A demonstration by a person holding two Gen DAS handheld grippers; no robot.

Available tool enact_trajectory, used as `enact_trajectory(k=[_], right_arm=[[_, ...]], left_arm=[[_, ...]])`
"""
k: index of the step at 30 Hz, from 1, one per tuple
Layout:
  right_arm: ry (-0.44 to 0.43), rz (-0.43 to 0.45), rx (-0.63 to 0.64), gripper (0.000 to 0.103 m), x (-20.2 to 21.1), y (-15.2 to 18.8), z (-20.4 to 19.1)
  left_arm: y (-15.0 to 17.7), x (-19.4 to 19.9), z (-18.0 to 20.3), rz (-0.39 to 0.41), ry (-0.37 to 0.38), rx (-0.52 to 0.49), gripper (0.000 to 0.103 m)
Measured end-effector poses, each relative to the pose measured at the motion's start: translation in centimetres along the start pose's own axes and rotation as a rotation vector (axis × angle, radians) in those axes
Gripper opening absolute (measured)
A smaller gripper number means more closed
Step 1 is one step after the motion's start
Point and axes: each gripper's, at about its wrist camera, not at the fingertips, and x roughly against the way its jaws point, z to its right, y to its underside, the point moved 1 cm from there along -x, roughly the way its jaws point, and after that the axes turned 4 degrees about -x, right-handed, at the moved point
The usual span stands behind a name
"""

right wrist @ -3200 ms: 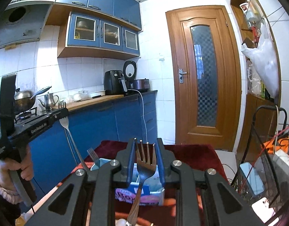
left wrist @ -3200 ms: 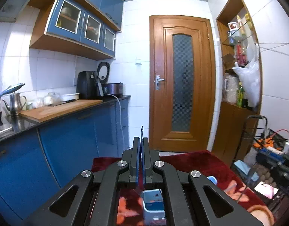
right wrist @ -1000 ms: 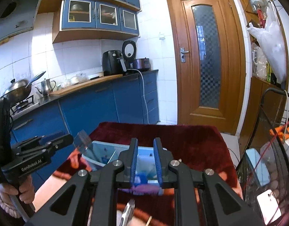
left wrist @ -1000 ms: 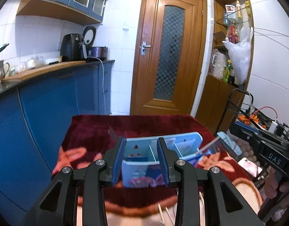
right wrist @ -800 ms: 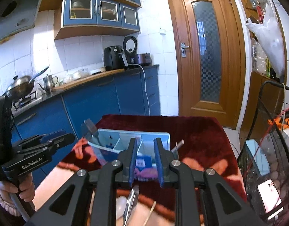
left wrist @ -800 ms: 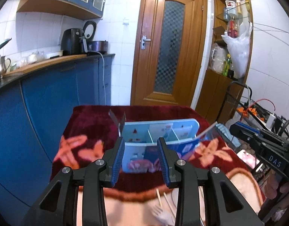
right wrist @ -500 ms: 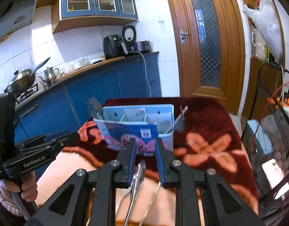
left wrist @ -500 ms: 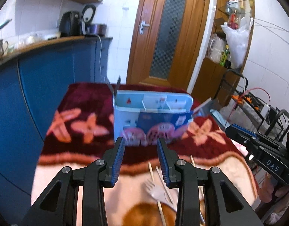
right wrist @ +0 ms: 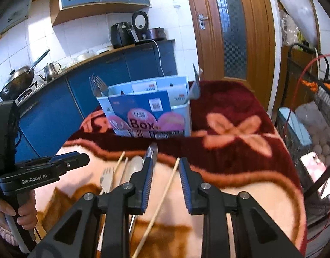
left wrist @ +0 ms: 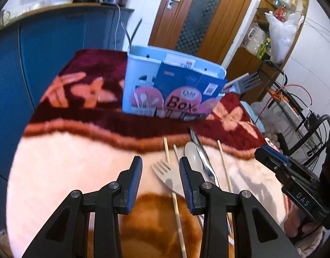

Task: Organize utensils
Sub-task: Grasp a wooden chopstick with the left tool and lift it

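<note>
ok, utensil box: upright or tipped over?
Upright. The utensil box stands on its base on the blanket, open top up, with forks sticking up out of its left end.

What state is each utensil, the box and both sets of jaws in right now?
Box: upright on the blanket, forks standing in both ends.
White fork: flat on the blanket, loose.
Spoon: flat, loose.
Knife: flat beside the spoon.
Chopsticks: loose, scattered flat.
Left gripper: jaws open, empty, above the white fork.
Right gripper: jaws open, just been opening, empty, one chopstick below.
</note>
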Motion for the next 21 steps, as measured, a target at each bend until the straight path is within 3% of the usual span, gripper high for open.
enact_trajectory(k=[9,17,21], right_arm=[[-0.007,-0.023,-0.026,0.035,-0.5,1.2,1.4],[-0.011,-0.031,-0.053,0.036,-0.9,1.5,2.6],[-0.008,-0.035,-0.06,0.036,-1.0,1.5,3.0]], left_arm=[[1.1,-2.5,-0.1,-0.103,0.036,0.071,0.037],[1.4,-3.9,0.2,-0.143,0.089,0.11,0.036],[1.4,-4.2,-0.1,-0.144,0.096,0.131,0.024]])
